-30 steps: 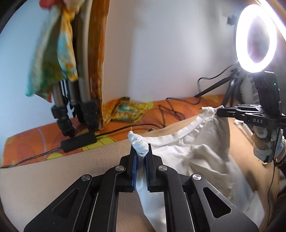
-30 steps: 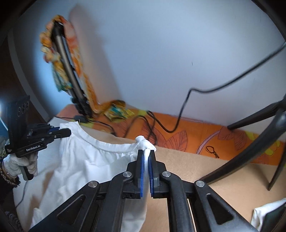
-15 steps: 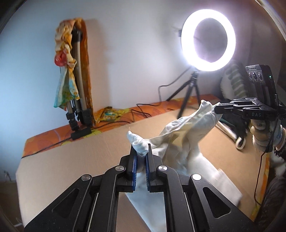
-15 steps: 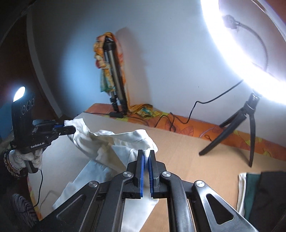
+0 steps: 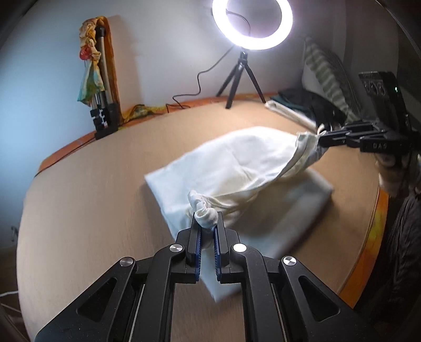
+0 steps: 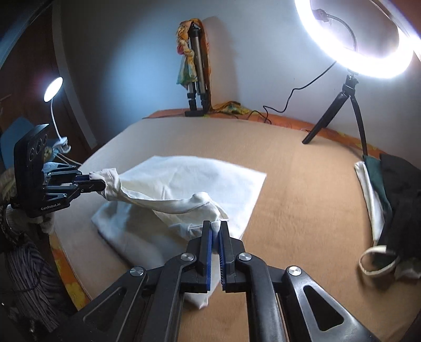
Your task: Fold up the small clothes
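Note:
A white garment (image 5: 236, 168) lies mostly on the tan table (image 5: 105, 184), its far part flat and its near edge lifted. My left gripper (image 5: 206, 226) is shut on one bunched corner of it. My right gripper (image 6: 215, 231) is shut on the other corner. In the left wrist view the right gripper (image 5: 322, 136) is at the right, pinching the cloth. In the right wrist view the left gripper (image 6: 96, 181) is at the left, with the garment (image 6: 189, 179) stretched between the two.
A ring light on a tripod (image 5: 251, 25) stands at the back of the table. A folded tripod draped in coloured cloth (image 5: 101, 86) leans on the wall. A pile of dark and white clothes (image 6: 389, 200) lies at the right. A cable (image 6: 286, 102) runs along the back.
Both grippers have pulled back toward the near edge and lowered, still holding the corners. The garment went from hanging in the air to lying spread over the table.

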Action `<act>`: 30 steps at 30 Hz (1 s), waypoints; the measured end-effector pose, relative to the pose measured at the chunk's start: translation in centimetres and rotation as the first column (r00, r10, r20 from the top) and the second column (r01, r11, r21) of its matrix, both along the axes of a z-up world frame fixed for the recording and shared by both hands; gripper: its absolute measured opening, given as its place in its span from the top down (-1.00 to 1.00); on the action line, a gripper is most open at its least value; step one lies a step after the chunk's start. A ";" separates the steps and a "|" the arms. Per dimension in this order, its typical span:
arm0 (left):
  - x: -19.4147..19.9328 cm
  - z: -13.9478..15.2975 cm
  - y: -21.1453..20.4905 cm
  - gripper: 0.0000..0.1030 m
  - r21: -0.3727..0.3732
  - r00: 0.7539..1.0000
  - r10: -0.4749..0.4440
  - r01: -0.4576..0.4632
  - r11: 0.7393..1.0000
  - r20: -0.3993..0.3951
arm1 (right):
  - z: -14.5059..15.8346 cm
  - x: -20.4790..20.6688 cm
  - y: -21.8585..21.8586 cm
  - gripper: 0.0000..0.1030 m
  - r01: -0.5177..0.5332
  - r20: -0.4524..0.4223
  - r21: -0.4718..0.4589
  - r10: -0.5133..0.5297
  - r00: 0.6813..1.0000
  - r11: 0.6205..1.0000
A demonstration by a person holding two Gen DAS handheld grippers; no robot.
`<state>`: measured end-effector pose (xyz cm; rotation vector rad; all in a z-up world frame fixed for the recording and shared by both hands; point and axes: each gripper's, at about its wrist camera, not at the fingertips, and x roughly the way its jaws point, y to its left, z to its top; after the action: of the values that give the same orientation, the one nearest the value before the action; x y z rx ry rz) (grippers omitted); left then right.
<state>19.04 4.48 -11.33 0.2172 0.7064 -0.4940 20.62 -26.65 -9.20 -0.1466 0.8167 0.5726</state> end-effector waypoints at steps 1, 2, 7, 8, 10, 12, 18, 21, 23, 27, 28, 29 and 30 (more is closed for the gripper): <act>-0.6 -0.2 0.0 0.86 0.013 1.000 -0.005 0.005 1.000 0.007 | -0.4 -0.6 0.0 0.95 0.004 0.007 -0.015 -0.004 1.000 1.000; -1.0 -0.1 0.0 0.84 0.020 1.000 -0.009 0.009 1.000 0.010 | -0.8 -1.2 -0.1 0.95 0.010 0.017 -0.034 -0.009 1.000 0.999; -4.0 0.1 1.6 0.78 0.035 1.000 -0.009 0.009 0.999 0.000 | -1.6 -4.3 -1.1 0.85 -0.023 0.015 -0.081 0.024 1.000 0.996; -4.6 0.3 2.2 0.77 0.019 1.000 0.000 0.001 1.000 -0.003 | -1.5 -4.7 -1.5 0.84 -0.024 0.011 -0.081 0.025 1.000 0.996; -5.1 0.5 3.0 0.57 -0.011 1.000 0.015 -0.015 1.000 -0.010 | -1.2 -5.4 -2.4 0.58 -0.017 -0.005 -0.051 0.017 1.000 0.999; -5.0 0.9 4.4 0.38 -0.097 0.998 0.050 -0.053 0.994 -0.039 | -0.7 -5.4 -3.6 0.46 0.020 -0.029 0.006 -0.020 0.999 1.000; -2.0 -1.4 6.5 0.36 -0.401 0.941 0.105 -0.236 0.885 -0.323 | -1.9 -2.0 -6.2 0.08 0.184 -0.254 0.211 -0.128 0.959 0.960; -0.8 -3.5 6.5 0.36 -0.449 0.896 0.110 -0.318 0.835 -0.430 | -3.4 -0.8 -6.5 0.08 0.233 -0.345 0.259 -0.136 0.929 0.937; -0.6 -4.6 6.5 0.36 -0.473 0.870 0.104 -0.358 0.805 -0.481 | -4.4 -0.3 -6.4 0.08 0.261 -0.381 0.257 -0.151 0.912 0.930; -0.8 -5.2 5.8 0.42 -0.484 0.866 0.086 -0.355 0.800 -0.493 | -6.0 0.2 -5.9 0.10 0.282 -0.445 0.258 -0.145 0.884 0.924; -0.9 -5.2 5.6 0.47 -0.483 0.867 0.084 -0.351 0.802 -0.491 | -6.3 0.1 -5.7 0.15 0.279 -0.456 0.260 -0.137 0.880 0.925; -1.0 -5.1 5.5 0.54 -0.481 0.869 0.086 -0.349 0.804 -0.486 | -6.4 0.1 -5.7 0.23 0.279 -0.462 0.262 -0.134 0.877 0.924; -0.9 -5.1 5.6 0.73 -0.478 0.871 0.089 -0.347 0.807 -0.483 | -6.5 0.1 -5.5 0.37 0.279 -0.467 0.264 -0.131 0.875 0.923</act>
<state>18.19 10.07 -16.42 -0.5471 0.9862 -0.5031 20.75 -32.16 -15.71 0.3886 1.1505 0.5333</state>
